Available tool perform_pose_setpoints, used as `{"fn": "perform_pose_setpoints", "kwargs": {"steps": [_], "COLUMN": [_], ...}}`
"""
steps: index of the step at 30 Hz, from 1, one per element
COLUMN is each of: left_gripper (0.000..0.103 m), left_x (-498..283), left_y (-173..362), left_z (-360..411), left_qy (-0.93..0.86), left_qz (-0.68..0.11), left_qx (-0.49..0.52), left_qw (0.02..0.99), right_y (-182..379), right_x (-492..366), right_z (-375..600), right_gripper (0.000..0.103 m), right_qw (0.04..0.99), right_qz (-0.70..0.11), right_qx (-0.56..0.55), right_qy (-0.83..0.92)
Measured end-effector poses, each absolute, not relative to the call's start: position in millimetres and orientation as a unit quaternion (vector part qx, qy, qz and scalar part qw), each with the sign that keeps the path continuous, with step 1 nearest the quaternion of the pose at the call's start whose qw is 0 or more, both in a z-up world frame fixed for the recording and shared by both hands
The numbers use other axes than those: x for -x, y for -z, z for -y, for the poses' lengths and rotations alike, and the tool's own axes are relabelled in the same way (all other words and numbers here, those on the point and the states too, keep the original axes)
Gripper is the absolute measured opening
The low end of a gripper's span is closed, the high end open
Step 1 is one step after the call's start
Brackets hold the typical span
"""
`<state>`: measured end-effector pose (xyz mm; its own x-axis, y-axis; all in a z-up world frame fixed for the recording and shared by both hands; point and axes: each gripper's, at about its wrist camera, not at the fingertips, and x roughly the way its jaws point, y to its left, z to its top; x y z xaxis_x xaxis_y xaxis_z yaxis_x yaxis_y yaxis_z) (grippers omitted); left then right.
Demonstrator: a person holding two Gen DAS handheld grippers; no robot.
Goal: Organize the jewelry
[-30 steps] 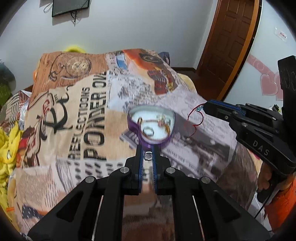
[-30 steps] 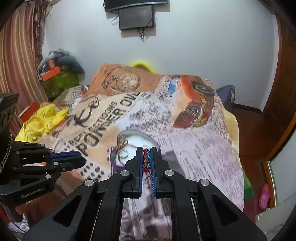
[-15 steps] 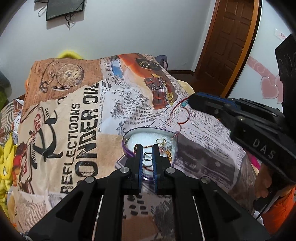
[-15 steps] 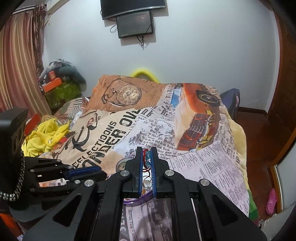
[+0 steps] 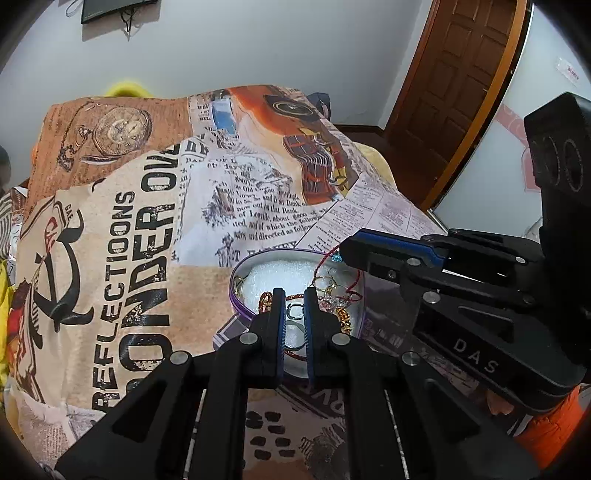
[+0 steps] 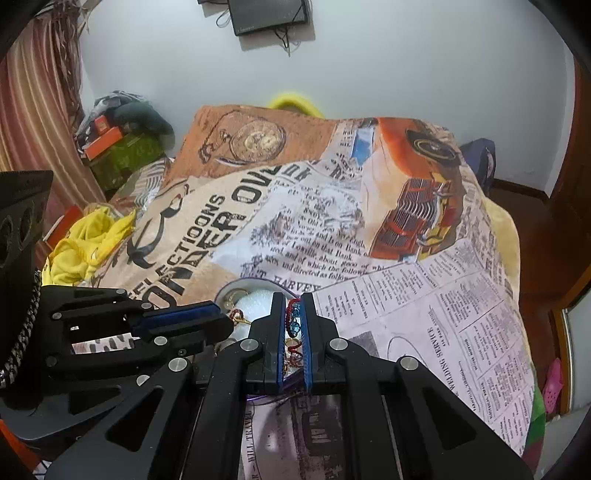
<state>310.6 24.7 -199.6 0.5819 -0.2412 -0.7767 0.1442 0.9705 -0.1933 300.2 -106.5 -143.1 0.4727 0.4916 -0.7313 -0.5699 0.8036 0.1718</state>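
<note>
At the bottom centre of the left wrist view, the left hand-held gripper (image 5: 294, 312) pinches a small silver ring (image 5: 294, 311) between nearly closed jaws, poised just over the near edge of a purple-rimmed round tin (image 5: 236, 295). In the lower centre of the right wrist view, the right hand-held gripper (image 6: 293, 321), jaws drawn close, grips a red cord bracelet (image 6: 291, 314) with blue beads; its loop trails down into the same tin, seen there at centre frame (image 6: 231, 288).

Inside the tin, on white padding, several pieces already lie: gold hoops, a beaded gold charm and a red-and-gold band, too tangled to count. The organizing looks well advanced, with both carried pieces at the tin but not yet released; letting them go appears to be what remains. No loose jewelry shows elsewhere.

Beyond, the tin rests on a bed under a newspaper-print blanket (image 5: 147, 221). A brown door (image 5: 461, 92) stands at the upper right of the left view, and a dark screen (image 6: 267, 14) hangs on the wall at the top of the right view.
</note>
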Motion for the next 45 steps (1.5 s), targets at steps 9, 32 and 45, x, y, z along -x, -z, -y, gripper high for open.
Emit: {"fn": "perform_pose_setpoints", "kwargs": {"steps": [9, 32, 45], "left_gripper": [0.008, 0.030, 0.038], "left_x": [-310.4, -246.3, -144.1], "left_y": [201.5, 122.9, 19.5], "left_z": [-22.8, -41.7, -29.2], "left_qy": [0.111, 0.066, 0.031], "left_qz": [-0.452, -0.378, -0.223], "left_qx": [0.052, 0.059, 0.032], "left_qw": [0.884, 0.922, 0.974], "right_y": [152.1, 75.4, -24.8], "right_x": [-306.4, -253.6, -148.7], "right_z": [104.3, 130.3, 162.5], "right_gripper": [0.007, 0.031, 0.031], "right_qw": [0.839, 0.886, 0.949], "right_qz": [-0.441, -0.358, -0.181], "right_qx": [0.049, 0.053, 0.029], "right_qy": [-0.315, -0.290, -0.257]}}
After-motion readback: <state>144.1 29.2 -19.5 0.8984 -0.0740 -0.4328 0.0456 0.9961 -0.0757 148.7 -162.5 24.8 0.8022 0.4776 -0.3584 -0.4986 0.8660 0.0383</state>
